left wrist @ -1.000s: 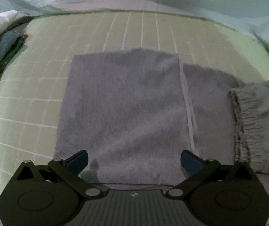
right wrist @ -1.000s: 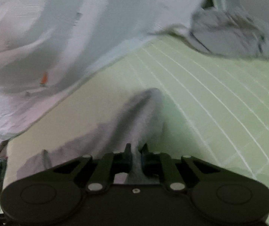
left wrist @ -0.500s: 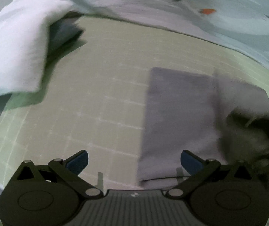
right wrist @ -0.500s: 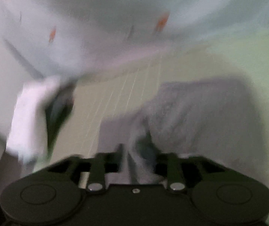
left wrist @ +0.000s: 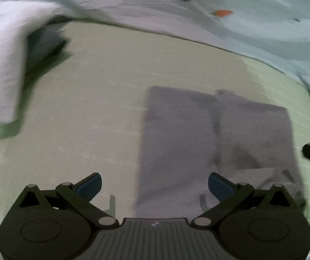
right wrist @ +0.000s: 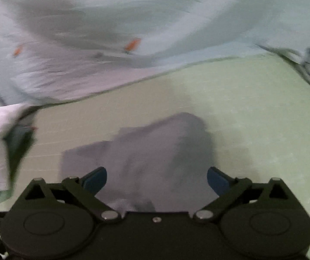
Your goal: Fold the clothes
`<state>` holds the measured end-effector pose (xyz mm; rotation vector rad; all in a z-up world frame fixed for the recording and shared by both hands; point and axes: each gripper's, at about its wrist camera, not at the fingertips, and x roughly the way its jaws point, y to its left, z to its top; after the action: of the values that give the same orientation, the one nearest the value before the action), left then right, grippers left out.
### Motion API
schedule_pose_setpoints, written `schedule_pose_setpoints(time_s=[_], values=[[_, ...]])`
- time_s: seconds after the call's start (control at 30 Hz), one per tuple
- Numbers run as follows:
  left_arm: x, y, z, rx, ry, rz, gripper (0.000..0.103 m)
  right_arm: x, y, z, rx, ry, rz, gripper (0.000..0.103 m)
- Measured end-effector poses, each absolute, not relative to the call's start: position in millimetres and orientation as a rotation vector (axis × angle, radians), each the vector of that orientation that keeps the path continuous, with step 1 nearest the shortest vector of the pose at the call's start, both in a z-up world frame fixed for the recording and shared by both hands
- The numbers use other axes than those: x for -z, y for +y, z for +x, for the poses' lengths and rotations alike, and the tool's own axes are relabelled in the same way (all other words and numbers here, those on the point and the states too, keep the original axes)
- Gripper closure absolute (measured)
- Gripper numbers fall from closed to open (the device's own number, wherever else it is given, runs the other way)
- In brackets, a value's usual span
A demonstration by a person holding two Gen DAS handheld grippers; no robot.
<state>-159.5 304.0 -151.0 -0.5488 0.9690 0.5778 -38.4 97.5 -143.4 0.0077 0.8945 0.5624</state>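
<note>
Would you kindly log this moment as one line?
left gripper: open | right gripper: open | folded grey fleece garment: lying on pale green grid mat

R gripper (right wrist: 156, 181) opened, released grey garment (right wrist: 155, 151), now folded.

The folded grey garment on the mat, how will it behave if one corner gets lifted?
The grey garment looks soft, so it would probably droop, not lift flat. Its layers lie loosely stacked, so the fold may slip open. It seems light and would likely slide on the green mat.
</note>
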Motion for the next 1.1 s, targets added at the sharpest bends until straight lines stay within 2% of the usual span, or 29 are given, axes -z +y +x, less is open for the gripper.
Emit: schedule_pose_setpoints(time_s=[0.07,0.13,0.23,0.5,0.57,0.6,0.63,0.73,1.1], values=[[150.3,299.1,-142.1,-0.501,0.957,-0.541,0.014,150.6,81.2,-29.2,-0.504,0.938,0.036,0.003],[153.4,296.6,-124.3,-0.451,0.967,-0.532,0.032,158.0,72.8,-23.0,-0.47,0.965,0.047,0.003],[159.7,293.7,-98.6,-0.389,0.987,-0.52,0.045,167.8,74.6,-12.1,-0.447,0.991,0.037,0.003],[186.7,297.5,-56.5,-0.334,1.038,-0.565,0.045,182.7,96.4,21.5,-0.483,1.037,-0.009,0.003],[190.9,296.6,-49.6,-0.309,1.052,-0.569,0.065,184.8,101.1,27.2,-0.488,1.045,-0.025,0.003],[192.4,295.5,-46.6,-0.305,1.059,-0.57,0.084,185.9,103.3,29.8,-0.491,1.048,-0.033,0.003],[192.4,294.1,-44.9,-0.307,1.061,-0.564,0.09,187.3,104.4,30.6,-0.492,1.051,-0.038,0.003],[188.2,289.1,-43.4,-0.311,1.056,-0.524,0.095,192.5,105.0,30.5,-0.493,1.063,-0.035,0.003],[127.9,275.3,-63.7,-0.318,0.91,-0.381,0.097,186.5,100.6,15.6,-0.475,1.043,-0.033,0.003]])
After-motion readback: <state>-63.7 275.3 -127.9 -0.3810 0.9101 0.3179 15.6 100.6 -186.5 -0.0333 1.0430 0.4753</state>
